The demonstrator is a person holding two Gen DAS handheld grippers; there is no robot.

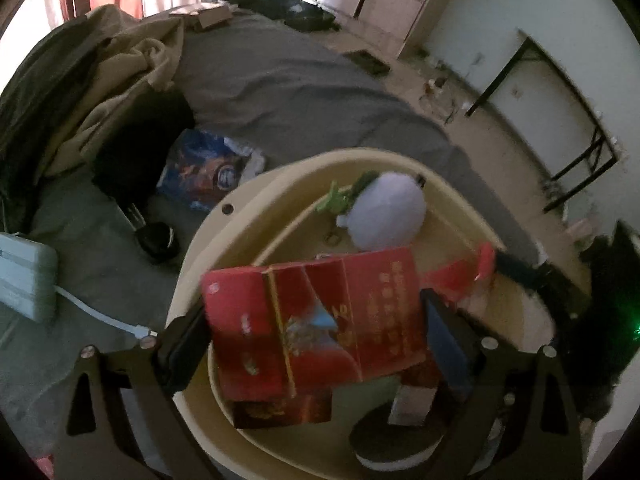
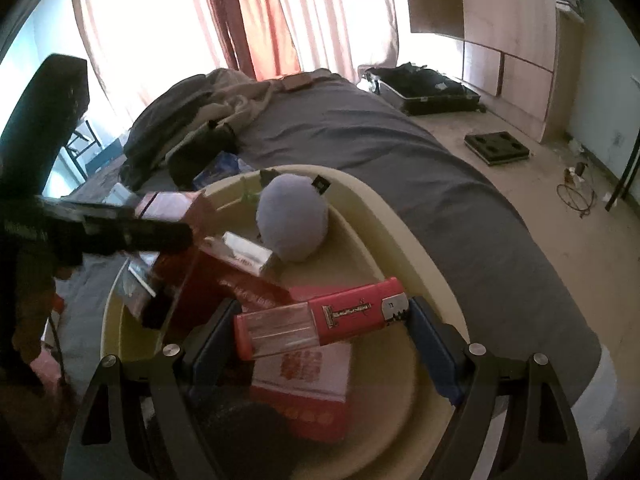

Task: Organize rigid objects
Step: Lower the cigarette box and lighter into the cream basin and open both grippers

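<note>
A cream oval tub [image 1: 240, 200] [image 2: 400, 216] stands on a grey bed. In the left wrist view my left gripper [image 1: 316, 328] is shut on a red carton [image 1: 320, 320] and holds it over the tub. A pale round plush toy [image 1: 384, 212] [image 2: 292, 220] lies in the tub's far end. In the right wrist view my right gripper [image 2: 320, 328] is shut on a red flat case with a clear end [image 2: 320, 320], above red boxes [image 2: 304, 392] in the tub. The left gripper's black finger [image 2: 132, 232] and its carton [image 2: 208, 276] show at left.
On the bed lie a blue snack bag [image 1: 204, 168], a black bundle [image 1: 140, 148], beige blankets [image 1: 120, 72], a pale green device with white cable [image 1: 24, 276]. An open black suitcase [image 2: 424, 88], a black tray [image 2: 496, 146] and a wardrobe [image 2: 512, 52] stand on the floor at right.
</note>
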